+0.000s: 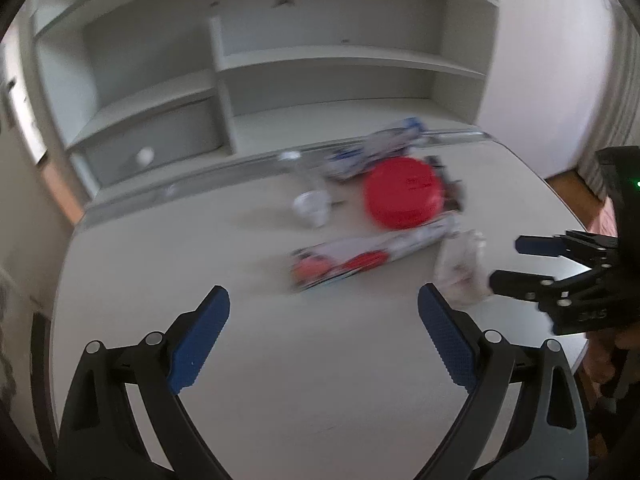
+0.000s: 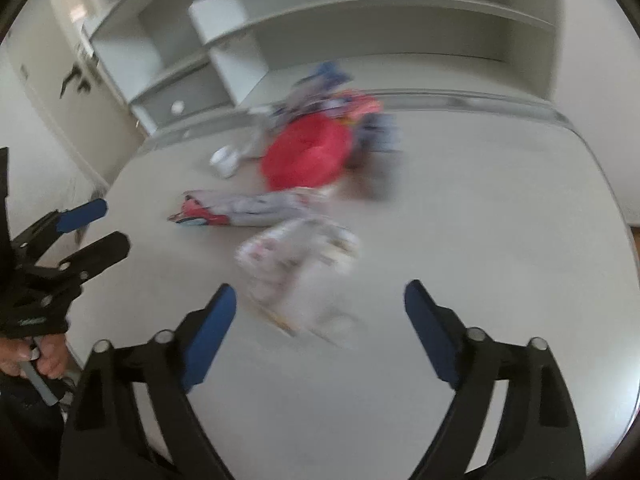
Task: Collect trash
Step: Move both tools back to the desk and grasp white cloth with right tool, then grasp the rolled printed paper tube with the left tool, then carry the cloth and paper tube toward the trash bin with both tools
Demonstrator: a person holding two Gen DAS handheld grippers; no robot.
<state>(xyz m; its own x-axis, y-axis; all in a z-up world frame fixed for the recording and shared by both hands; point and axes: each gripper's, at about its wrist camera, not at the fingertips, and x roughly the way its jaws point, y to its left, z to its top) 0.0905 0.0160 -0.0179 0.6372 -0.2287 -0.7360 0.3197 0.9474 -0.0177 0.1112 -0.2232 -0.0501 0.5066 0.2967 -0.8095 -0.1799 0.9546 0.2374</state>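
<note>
1. Left wrist view: my left gripper point(image 1: 323, 312) hangs over bare counter point(image 1: 280, 360) with its blue-padded fingers point(image 1: 200, 340) spread wide and nothing between them.
2. Same view, further out: the trash sits in a loose cluster mid-counter. A long red-and-white wrapper point(image 1: 372, 254) lies nearest, a red round lid point(image 1: 404, 194) just behind it, a small white cup point(image 1: 311, 208) to the lid's left, and a blue-and-white packet point(image 1: 380, 146) at the back by the shelf unit point(image 1: 240, 80).
3. Same view, right side: a crumpled white bag point(image 1: 462, 270) lies beside the wrapper's end, and my right gripper point(image 1: 506, 262) is at it, fingers parted. Blur keeps me from saying whether they touch it.
4. Right wrist view: the right gripper point(image 2: 320, 308) is wide open and holds nothing; the crumpled white bag point(image 2: 298, 264) lies just ahead, between the finger lines, heavily smeared.
5. Same view: beyond it I see the wrapper point(image 2: 248, 208), the red lid point(image 2: 306, 152) and the cup point(image 2: 225, 160). My left gripper point(image 2: 100, 226) is at the left edge, fingers apart.
</note>
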